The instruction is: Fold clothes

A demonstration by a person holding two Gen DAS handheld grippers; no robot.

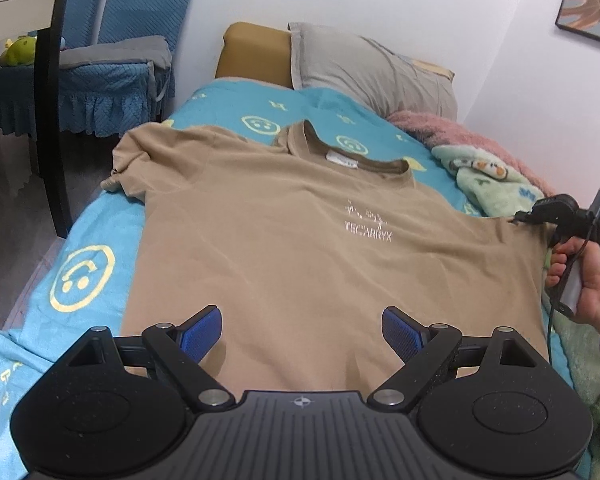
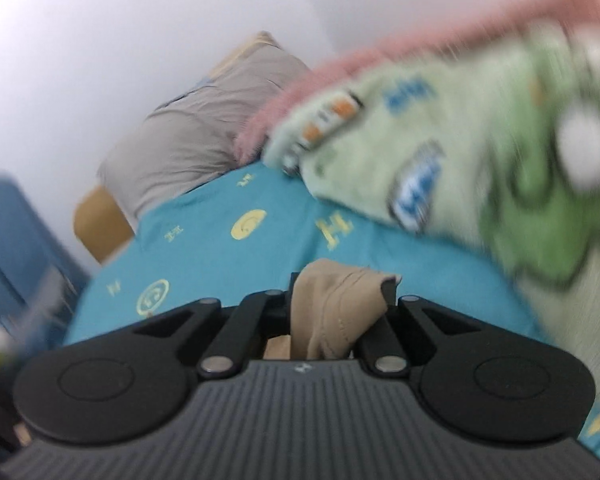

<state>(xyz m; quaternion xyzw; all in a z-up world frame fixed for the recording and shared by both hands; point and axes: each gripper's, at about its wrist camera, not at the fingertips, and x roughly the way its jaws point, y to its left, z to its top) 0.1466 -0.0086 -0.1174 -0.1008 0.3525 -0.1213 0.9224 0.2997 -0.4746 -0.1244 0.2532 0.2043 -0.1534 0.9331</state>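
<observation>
A tan T-shirt (image 1: pixel 284 240) lies spread face up on the bed, collar toward the pillow, with white lettering on the chest. My left gripper (image 1: pixel 302 330) hovers open over the shirt's lower hem, blue pads wide apart and nothing between them. At the right edge of the left wrist view, a hand holds my right gripper (image 1: pixel 518 218) at the shirt's right sleeve. In the right wrist view that gripper (image 2: pixel 342 292) is shut on a bunched piece of the tan sleeve fabric (image 2: pixel 332 304). The right wrist view is motion-blurred.
The bed has a teal sheet (image 1: pixel 88 268) with yellow smiley prints. A grey pillow (image 1: pixel 364 68) lies at the head. A green and pink fleece blanket (image 1: pixel 496 176) is heaped along the right side by the wall. Blue-covered chairs (image 1: pixel 100 64) and a dark table leg (image 1: pixel 50 120) stand at the left.
</observation>
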